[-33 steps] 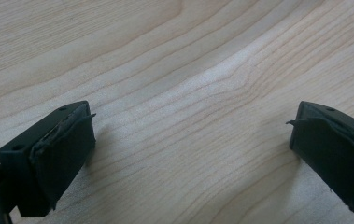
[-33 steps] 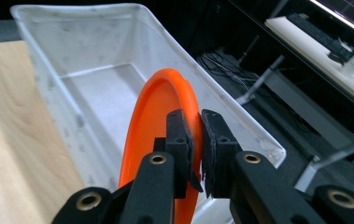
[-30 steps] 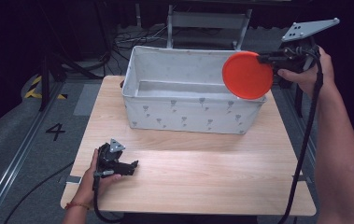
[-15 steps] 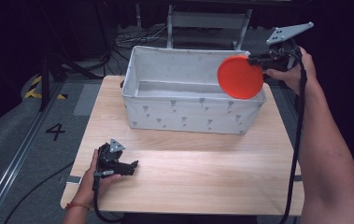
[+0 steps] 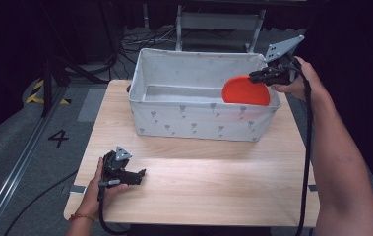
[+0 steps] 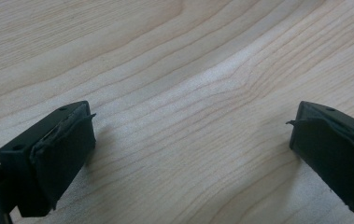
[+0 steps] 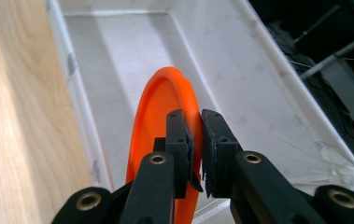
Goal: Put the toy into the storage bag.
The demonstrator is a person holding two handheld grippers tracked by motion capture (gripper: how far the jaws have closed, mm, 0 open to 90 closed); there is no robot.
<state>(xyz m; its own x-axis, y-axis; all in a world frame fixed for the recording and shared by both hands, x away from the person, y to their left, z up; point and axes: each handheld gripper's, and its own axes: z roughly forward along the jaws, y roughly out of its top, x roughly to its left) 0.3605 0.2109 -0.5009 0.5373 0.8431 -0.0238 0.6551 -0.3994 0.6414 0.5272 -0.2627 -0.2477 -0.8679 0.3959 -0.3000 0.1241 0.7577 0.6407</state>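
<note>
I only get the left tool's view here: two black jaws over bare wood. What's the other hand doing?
Observer: The right tool grips an orange plate by its rim.
Operator: Where is the plate?
Observer: On edge, partly down inside a white fabric bin at the table's far side.
Operator: Anything in the bin?
Observer: Its floor looks bare in the right tool's view.
Operator: And my tool?
Observer: The left tool rests open on the near left of the table.

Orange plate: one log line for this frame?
right tool: shut on orange plate | plate: on edge, partly inside white bin | left tool: open, empty, at table
</note>
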